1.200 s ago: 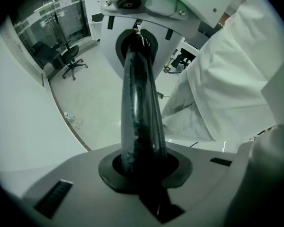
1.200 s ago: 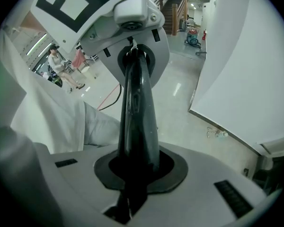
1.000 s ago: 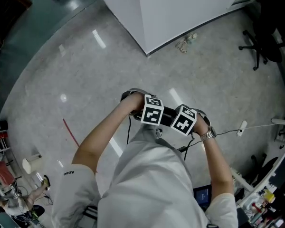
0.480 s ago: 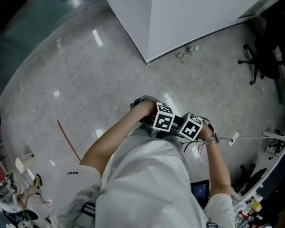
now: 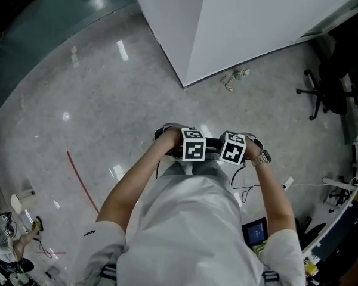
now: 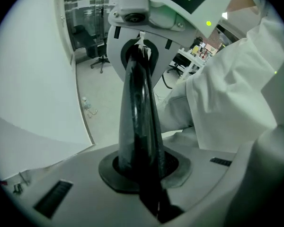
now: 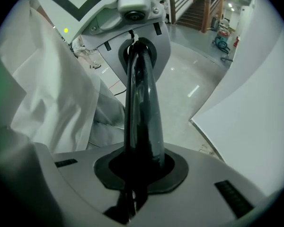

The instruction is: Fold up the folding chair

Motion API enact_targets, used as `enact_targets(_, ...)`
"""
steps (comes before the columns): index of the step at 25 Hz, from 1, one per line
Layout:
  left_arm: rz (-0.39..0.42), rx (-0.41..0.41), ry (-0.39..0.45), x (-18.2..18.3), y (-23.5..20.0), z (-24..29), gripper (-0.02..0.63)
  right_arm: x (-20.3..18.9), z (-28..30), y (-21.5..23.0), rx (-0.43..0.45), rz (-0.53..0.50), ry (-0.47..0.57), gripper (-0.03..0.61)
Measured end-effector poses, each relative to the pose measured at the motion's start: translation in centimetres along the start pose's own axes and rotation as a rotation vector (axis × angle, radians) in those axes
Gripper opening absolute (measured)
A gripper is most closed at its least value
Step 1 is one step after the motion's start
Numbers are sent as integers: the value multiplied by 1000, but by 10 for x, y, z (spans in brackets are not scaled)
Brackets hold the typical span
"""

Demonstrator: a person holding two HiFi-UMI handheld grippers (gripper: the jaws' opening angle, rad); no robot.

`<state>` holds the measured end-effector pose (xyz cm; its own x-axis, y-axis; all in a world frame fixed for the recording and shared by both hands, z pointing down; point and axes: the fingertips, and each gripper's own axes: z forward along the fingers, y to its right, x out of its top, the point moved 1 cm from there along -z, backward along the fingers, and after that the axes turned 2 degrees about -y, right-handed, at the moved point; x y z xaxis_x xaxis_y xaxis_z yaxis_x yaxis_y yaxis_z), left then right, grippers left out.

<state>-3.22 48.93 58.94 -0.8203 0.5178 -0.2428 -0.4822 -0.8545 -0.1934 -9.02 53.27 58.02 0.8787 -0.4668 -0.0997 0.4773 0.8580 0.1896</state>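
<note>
Left gripper [image 6: 141, 65] and right gripper [image 7: 139, 56] were held side by side, near, just in front of the person's white shirt [image 5: 185, 231], pointed down at the grey floor [image 5: 95, 100]. Both jaw pairs were seen clenched together with nothing gripped. The folding chair could not be located in any view. A white partition [image 5: 238, 16] was seen far.

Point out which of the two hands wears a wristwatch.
The person's right hand, at the head view's right: a silver metal wristwatch sits on its wrist. The left hand has a bare wrist.
</note>
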Motion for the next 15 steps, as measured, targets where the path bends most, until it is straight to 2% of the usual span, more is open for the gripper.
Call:
enact_targets(5, -127, 43, 25, -14, -30, -13, 57, 20, -9, 39, -17, -155, -11, 46)
enact_targets(10, -172, 95, 36, -14, -68, -25, 57, 26, -20, 82, -51, -239, -15, 46)
enact_targets(12, -169, 100, 36, -8, -87, -27, 57, 21, -25, 102, -50, -235, -14, 46)
enact_targets(15, -156, 66, 27, -2, -120, -31, 57, 16, -31, 133, -9, -179, 25, 46)
